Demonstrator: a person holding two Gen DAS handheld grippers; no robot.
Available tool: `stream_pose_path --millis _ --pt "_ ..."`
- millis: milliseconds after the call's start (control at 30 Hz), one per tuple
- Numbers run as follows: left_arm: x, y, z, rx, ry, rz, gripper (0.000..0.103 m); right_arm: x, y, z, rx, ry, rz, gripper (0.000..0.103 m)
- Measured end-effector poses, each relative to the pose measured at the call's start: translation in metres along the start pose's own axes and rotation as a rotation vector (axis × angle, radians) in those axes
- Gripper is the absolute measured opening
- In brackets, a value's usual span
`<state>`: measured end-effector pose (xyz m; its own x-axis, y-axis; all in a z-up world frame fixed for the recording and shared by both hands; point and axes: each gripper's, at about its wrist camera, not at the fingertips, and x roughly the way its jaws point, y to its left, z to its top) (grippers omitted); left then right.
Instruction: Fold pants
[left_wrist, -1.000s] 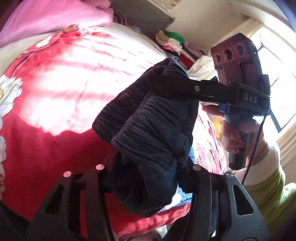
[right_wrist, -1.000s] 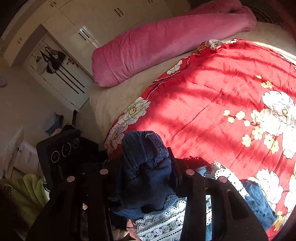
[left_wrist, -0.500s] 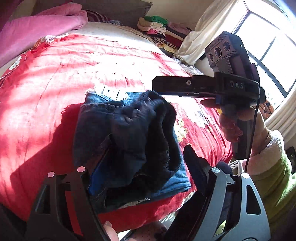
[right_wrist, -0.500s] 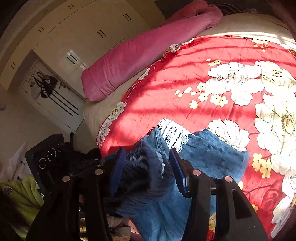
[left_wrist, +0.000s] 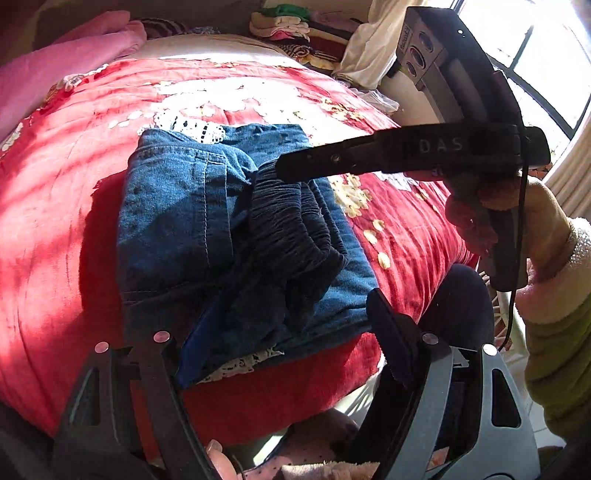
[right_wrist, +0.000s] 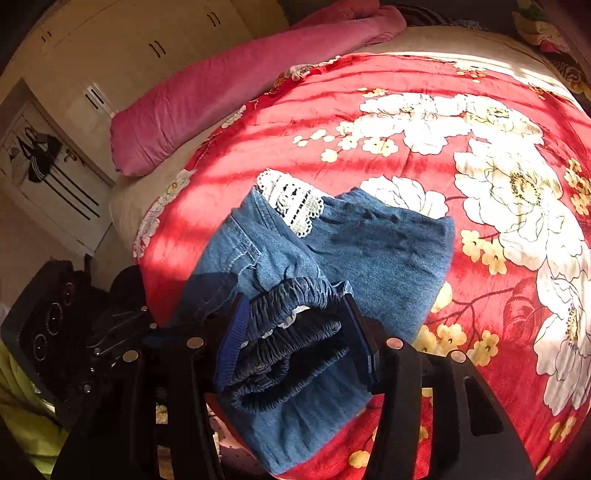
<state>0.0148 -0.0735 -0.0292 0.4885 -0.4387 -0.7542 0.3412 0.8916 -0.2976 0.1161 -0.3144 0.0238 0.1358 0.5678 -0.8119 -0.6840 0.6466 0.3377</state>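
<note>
Wardrobe (right_wrist: 74, 122) shows rightward only; leftward, window (left_wrist: 546, 62).

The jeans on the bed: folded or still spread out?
Folded. The jeans lie as a compact layered bundle on the red quilt, elastic waistband doubled over on top, lace trim showing at the far edge.

Your right gripper (right_wrist: 295, 332) hangs over the folded denim pants (right_wrist: 369, 251) on a red floral bedspread (right_wrist: 480, 147), its fingers (right_wrist: 236, 332) standing apart on either side of the gathered elastic waistband (right_wrist: 295, 295). White lace trim (right_wrist: 291, 199) peeks from the fold's far edge. A pink quilt (right_wrist: 229, 85) lies beyond, before pale wardrobe doors (right_wrist: 110, 44).
</note>
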Motion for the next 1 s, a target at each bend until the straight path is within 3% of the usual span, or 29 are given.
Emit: stream_pose_path --millis 367,500,700,833,900,1000 --pt "-0.006 0.001 -0.003 0.003 -0.011 -0.009 0.071 0.002 -0.005 -0.012 0.038 0.003 -0.002 0.052" --pt "-0.033 0.001 -0.003 0.021 -0.063 0.021 0.079 -0.025 -0.002 -0.008 0.065 -0.059 0.038 0.057" --pt "-0.058 0.025 -0.008 -0.014 -0.122 0.096 0.079 -0.053 0.006 0.01 0.079 -0.148 0.067 0.059" --pt "-0.06 0.04 -0.012 -0.043 -0.115 0.104 0.07 -0.047 0.009 0.026 0.072 -0.139 0.061 0.059" --pt "-0.059 0.041 -0.012 -0.035 -0.111 0.102 0.057 -0.038 0.009 0.035 0.077 -0.123 0.061 0.059" --pt "-0.053 0.036 -0.008 -0.002 -0.104 0.089 0.046 -0.021 0.007 0.046 0.091 -0.092 0.06 0.059"
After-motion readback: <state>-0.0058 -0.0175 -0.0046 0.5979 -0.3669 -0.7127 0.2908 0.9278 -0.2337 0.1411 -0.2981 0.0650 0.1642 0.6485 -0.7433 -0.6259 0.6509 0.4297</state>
